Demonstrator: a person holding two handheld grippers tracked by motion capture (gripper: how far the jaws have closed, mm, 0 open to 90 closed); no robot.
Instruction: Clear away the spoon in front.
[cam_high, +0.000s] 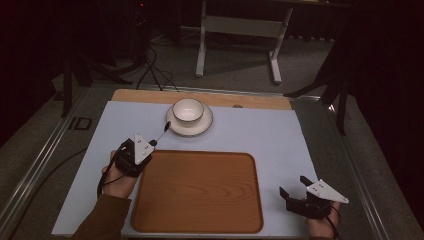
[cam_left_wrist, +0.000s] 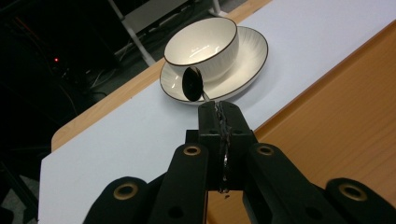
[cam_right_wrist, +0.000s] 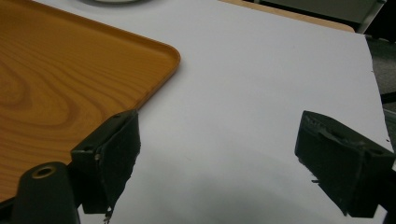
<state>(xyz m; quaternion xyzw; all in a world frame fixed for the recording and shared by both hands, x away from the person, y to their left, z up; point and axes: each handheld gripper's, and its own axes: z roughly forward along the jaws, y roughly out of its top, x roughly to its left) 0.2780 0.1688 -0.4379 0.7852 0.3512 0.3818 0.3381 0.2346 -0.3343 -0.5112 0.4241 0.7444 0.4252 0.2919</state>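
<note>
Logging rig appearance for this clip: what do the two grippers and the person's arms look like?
Both the left gripper and the right gripper are black, with two blocky fingers and brass-ringed pivot holes. Each carries a grey triangular plate and trails a dark cable. A brown sleeve covers the left forearm.

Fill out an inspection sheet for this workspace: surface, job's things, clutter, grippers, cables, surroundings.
Surface: white mat over a wooden tabletop; bare where visible.
Job's things: spoon clamped by its handle, bowl end near the saucer; white bowl upright on the saucer at the far side; wooden tray empty, near the person.
Clutter: nothing seen.
Grippers: left gripper shut on the spoon, left of the tray; right gripper open, holding nothing, right of the tray.
Cables: dark cables on the floor beyond the table.
Surroundings: dim room, white table frame behind.
</note>
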